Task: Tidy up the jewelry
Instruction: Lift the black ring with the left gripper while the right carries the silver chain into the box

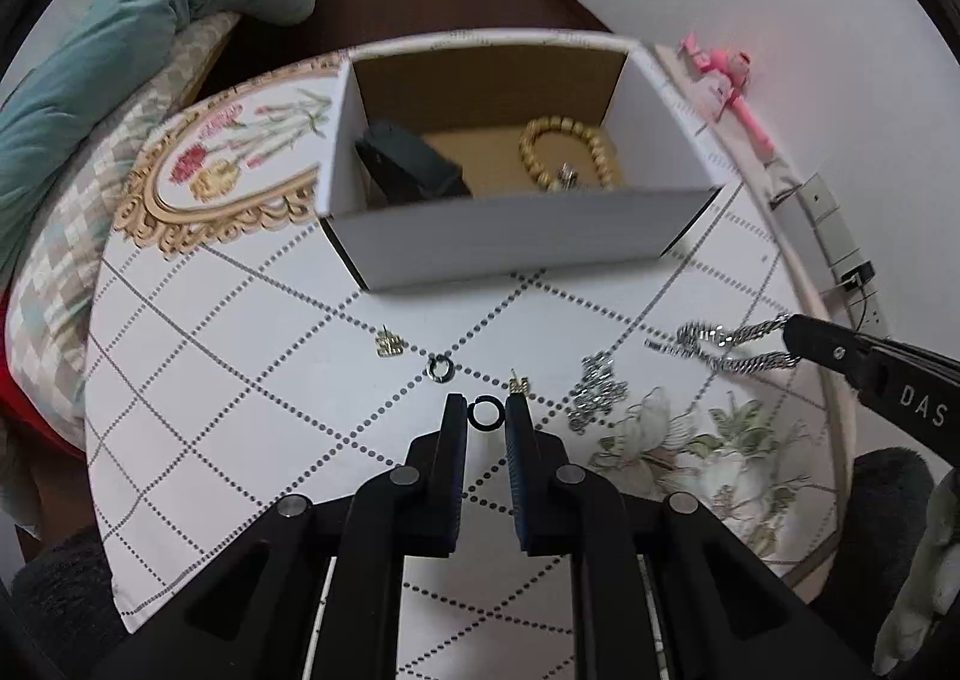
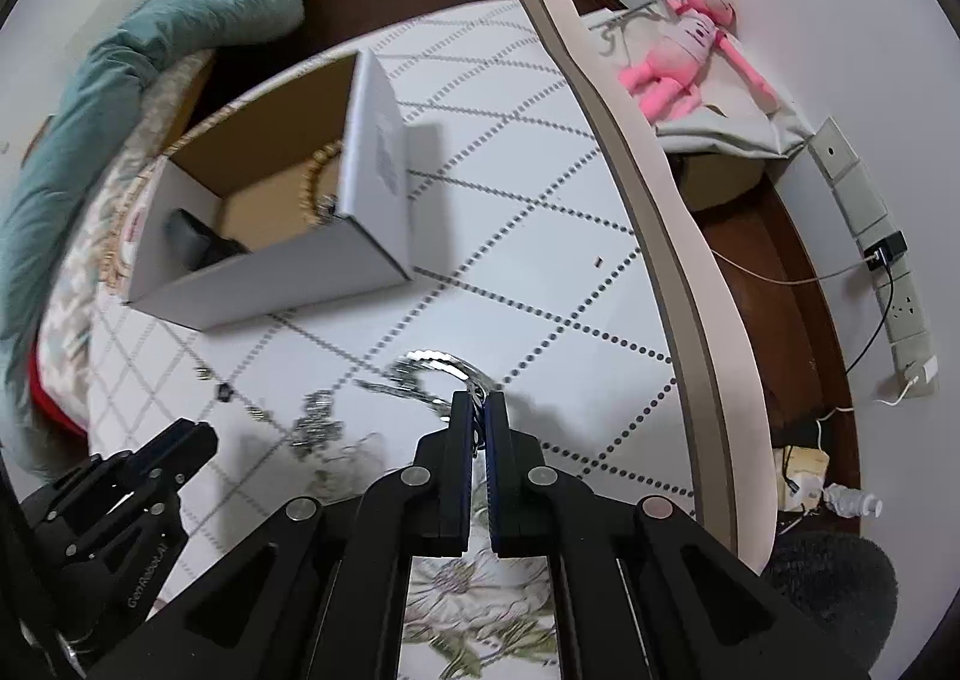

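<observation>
My left gripper (image 1: 486, 413) is shut on a small black ring (image 1: 485, 414), held between its fingertips just above the table. My right gripper (image 2: 478, 410) is shut on a silver chain (image 2: 432, 371), which hangs from its tips; the chain (image 1: 729, 347) also shows at the right of the left wrist view. A white cardboard box (image 1: 498, 242) stands behind, holding a gold bead bracelet (image 1: 564, 152) and a dark pouch (image 1: 408, 167). On the tablecloth lie a gold earring (image 1: 390, 344), a silver hoop (image 1: 440, 369), another gold earring (image 1: 518, 385) and a silver sparkly piece (image 1: 594, 389).
The round table (image 1: 252, 356) has a dotted diamond and floral cloth. A teal blanket (image 1: 120, 50) lies on a seat at the left. A pink plush toy (image 2: 684, 62) and a power strip (image 2: 900, 296) are by the wall on the right.
</observation>
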A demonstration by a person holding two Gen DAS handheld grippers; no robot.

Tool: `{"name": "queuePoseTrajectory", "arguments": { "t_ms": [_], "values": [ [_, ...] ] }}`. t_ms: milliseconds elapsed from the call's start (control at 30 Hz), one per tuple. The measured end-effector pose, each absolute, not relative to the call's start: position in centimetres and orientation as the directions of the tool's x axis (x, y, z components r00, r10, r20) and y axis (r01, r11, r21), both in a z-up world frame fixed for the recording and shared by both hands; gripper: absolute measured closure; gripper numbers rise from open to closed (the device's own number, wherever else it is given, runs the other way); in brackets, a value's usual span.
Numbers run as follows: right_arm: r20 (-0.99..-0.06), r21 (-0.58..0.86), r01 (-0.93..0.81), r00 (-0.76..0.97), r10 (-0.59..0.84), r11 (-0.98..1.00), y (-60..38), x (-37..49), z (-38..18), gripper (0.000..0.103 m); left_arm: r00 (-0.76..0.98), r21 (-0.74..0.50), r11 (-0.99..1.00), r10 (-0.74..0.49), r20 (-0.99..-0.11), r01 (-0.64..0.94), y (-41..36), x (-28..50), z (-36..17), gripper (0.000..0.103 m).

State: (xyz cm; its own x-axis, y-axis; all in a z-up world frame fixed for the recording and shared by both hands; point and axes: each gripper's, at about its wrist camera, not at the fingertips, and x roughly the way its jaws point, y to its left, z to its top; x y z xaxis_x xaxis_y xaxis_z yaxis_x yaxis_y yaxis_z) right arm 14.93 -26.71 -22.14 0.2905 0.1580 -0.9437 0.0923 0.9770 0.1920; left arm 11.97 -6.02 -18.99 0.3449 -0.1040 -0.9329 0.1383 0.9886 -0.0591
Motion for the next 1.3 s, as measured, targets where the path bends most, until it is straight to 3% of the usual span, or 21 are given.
{"name": "queuePoseTrajectory", "arguments": {
  "t_ms": [400, 733, 1300],
  "values": [
    [-0.890, 0.264, -0.004, 0.385, 0.245, 0.965, -25.1, 15.3, -14.4, 0.099, 0.461, -0.097, 0.986, -0.149, -0.875, 0.135, -5.5, 13.1, -12.0, 0.093],
    [-0.832, 0.295, -0.087, 0.467, 0.300, 0.952, -23.1, 21.1, -8.5, 0.099, 0.500, -0.132, 0.988, -0.154, -0.852, 0.080, -3.6, 19.2, -9.3, 0.093],
    [-0.884, 0.350, -0.076, 0.304, 0.356, 0.934, -20.9, 31.3, -15.3, 0.099, 0.336, -0.215, 0.975, -0.221, -0.916, 0.055, -2.7, 28.2, -13.6, 0.091]
  ]
}}
